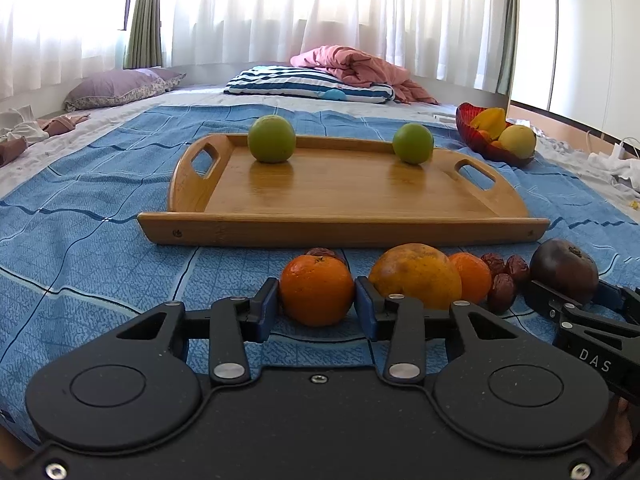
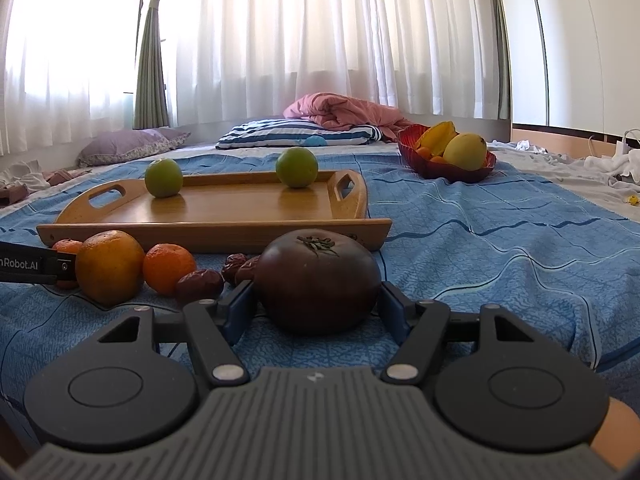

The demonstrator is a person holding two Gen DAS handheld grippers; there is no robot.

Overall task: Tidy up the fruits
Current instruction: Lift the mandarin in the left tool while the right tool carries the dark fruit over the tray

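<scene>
Left gripper (image 1: 316,304): matte black body, blue finger pads (image 1: 266,312), silver rivets. Right gripper (image 2: 316,312): ribbed grey housing, "DAS" lettering.

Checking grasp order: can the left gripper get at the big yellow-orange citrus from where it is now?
Probably not directly. The left gripper already brackets the small orange, and its right finger sits between that and the large citrus. A second small orange crowds the citrus's far side, so it must back out first.

Striped pillow (image 1: 308,84); pink blanket (image 1: 360,68)
</scene>
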